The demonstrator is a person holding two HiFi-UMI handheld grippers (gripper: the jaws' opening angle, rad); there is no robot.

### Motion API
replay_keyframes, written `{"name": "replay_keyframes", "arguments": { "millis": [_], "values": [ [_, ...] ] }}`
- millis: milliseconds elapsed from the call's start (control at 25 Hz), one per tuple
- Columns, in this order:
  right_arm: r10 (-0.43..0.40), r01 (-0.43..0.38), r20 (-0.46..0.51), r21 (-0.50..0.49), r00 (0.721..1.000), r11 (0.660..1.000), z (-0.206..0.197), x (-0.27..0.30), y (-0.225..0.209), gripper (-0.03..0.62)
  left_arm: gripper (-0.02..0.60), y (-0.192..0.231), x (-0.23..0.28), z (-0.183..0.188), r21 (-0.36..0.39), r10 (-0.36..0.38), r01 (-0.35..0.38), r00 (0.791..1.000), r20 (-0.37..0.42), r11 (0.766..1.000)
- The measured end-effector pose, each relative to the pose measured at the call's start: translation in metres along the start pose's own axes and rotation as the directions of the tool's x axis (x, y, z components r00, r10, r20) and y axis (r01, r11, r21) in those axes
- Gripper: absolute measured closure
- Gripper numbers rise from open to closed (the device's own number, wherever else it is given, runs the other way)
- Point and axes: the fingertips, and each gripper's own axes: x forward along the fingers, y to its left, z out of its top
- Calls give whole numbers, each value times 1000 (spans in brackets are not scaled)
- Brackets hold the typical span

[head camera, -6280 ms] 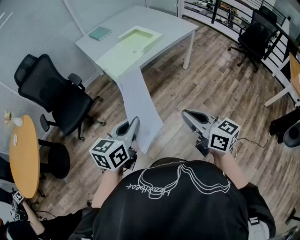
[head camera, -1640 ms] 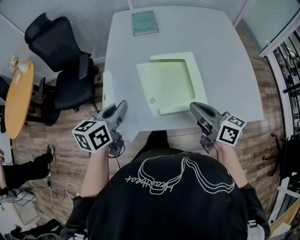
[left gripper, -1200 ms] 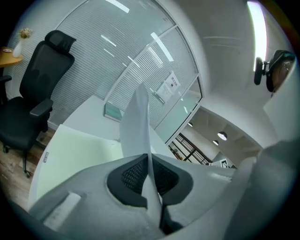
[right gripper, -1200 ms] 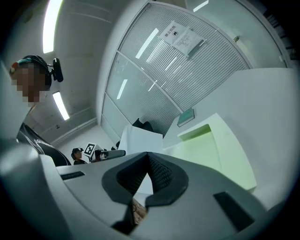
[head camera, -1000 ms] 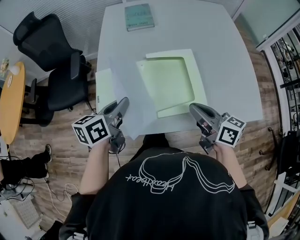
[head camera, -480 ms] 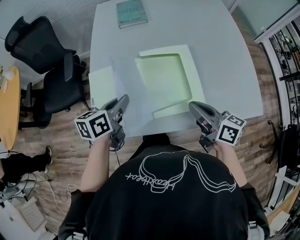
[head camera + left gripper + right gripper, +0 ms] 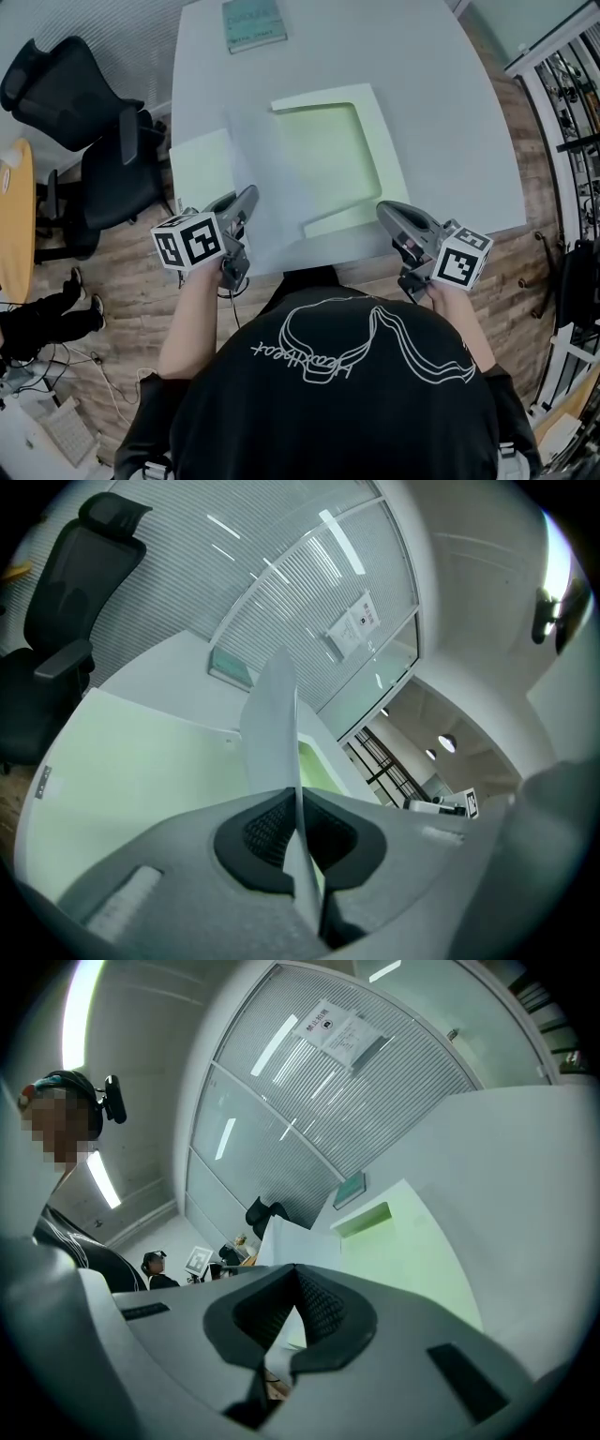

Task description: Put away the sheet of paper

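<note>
In the head view the white sheet of paper (image 7: 255,173) lies slanted over the left part of the grey table (image 7: 450,141), partly covering a pale green shallow box (image 7: 333,150). My left gripper (image 7: 246,199) is shut on the sheet's near edge at the table's front. From the left gripper view the sheet (image 7: 274,724) stands edge-on, pinched between the dark pads of the left gripper (image 7: 300,855). My right gripper (image 7: 384,212) hovers by the table's front edge, right of the box, shut and holding nothing; its view shows the right gripper (image 7: 286,1340) pointing at the green box (image 7: 403,1241).
A flat pale green lid (image 7: 199,169) lies left of the box. A teal book (image 7: 253,22) rests at the table's far side. A black office chair (image 7: 80,103) stands left of the table. A round orange table (image 7: 13,225) and a person's legs (image 7: 42,319) are at far left.
The person has walked up to the table. The held sheet, which hung off the table's corner, now lies over the tabletop beside the box. Both grippers sit at the front edge.
</note>
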Motion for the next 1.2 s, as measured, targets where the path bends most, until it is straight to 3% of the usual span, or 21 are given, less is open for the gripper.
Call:
{"name": "replay_keyframes", "arguments": {
  "millis": [1200],
  "values": [
    [-49,48,40,44,998,998,9,-21,-27,583,572,14,63,-18,-62,33,-37,997,-65,997]
  ]
}}
